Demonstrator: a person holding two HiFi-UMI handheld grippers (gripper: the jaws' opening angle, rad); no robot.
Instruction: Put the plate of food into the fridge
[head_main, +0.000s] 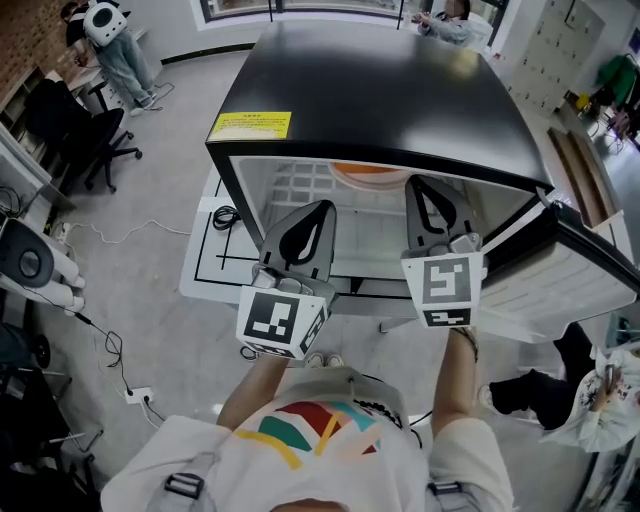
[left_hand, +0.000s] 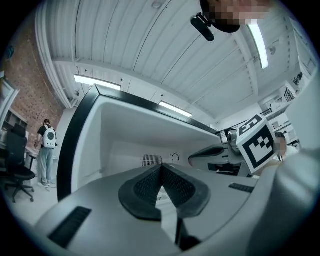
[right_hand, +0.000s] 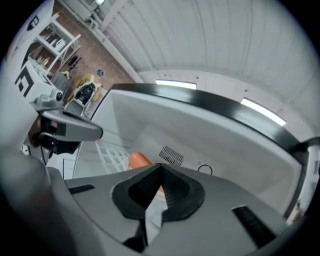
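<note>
The black fridge (head_main: 380, 90) stands open, showing its white inside. On the wire shelf (head_main: 300, 185) deep inside lies the orange plate of food (head_main: 365, 170); it also peeks out as an orange plate (right_hand: 138, 160) just behind my right jaws. In front of the opening, my left gripper (head_main: 325, 205) is shut with nothing in it. My right gripper (head_main: 415, 182) beside it is also shut and empty, its tips at the fridge's mouth, short of the plate. The left gripper view shows shut jaws (left_hand: 161, 166) aimed into the white cavity (left_hand: 135, 135).
The fridge door (head_main: 575, 280) hangs open to the right. A low white table (head_main: 212, 245) carries the fridge. An office chair (head_main: 85, 130) and cables (head_main: 110, 350) are on the floor at left. People stand at the back, and one crouches at lower right (head_main: 590, 400).
</note>
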